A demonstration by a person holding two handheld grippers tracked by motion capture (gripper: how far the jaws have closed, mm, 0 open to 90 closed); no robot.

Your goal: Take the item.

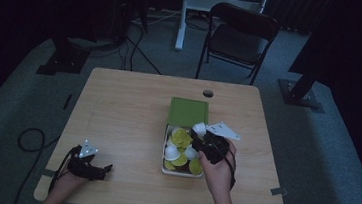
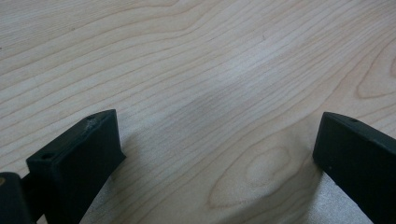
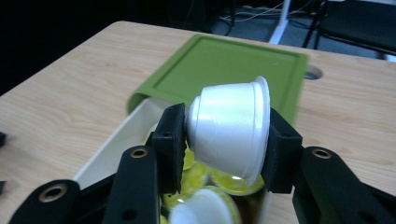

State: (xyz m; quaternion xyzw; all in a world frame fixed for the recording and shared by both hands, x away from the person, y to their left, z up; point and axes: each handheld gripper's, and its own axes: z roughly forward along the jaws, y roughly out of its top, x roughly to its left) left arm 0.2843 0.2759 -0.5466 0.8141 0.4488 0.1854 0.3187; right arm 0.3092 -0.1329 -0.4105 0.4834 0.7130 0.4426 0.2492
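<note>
A dim room with a grey carpet, a dark chair [image 1: 240, 35] at the top centre of the high view and cables trailing over the floor at upper left. In the middle stands a light wooden table [image 1: 128, 112].

Just right of the table's centre sits a cream tray [image 1: 166, 153] filled with yellow-green and white capsules [image 1: 181, 138]; its green lid [image 1: 188, 113] lies flat just above it in the frame, touching the tray's far end.

The right claw [image 1: 200, 134] hangs over the tray, held by a hand [image 1: 218, 172] that comes up from the bottom edge. In the right gripper view its jaws are closed on a white capsule [image 3: 231, 128] at the frame's centre, one jaw against the capsule's narrow base at left, the other against its rimmed end at right. The capsule lies on its side, tilted, lifted clear of the capsules beneath it, with the lid behind it in the upper half of the frame.

The left claw [image 1: 106, 169] rests at the lower left of the high view, near the table's front edge, well apart from the tray. In the left gripper view its jaws stand wide apart over bare wood, holding nothing.
</note>
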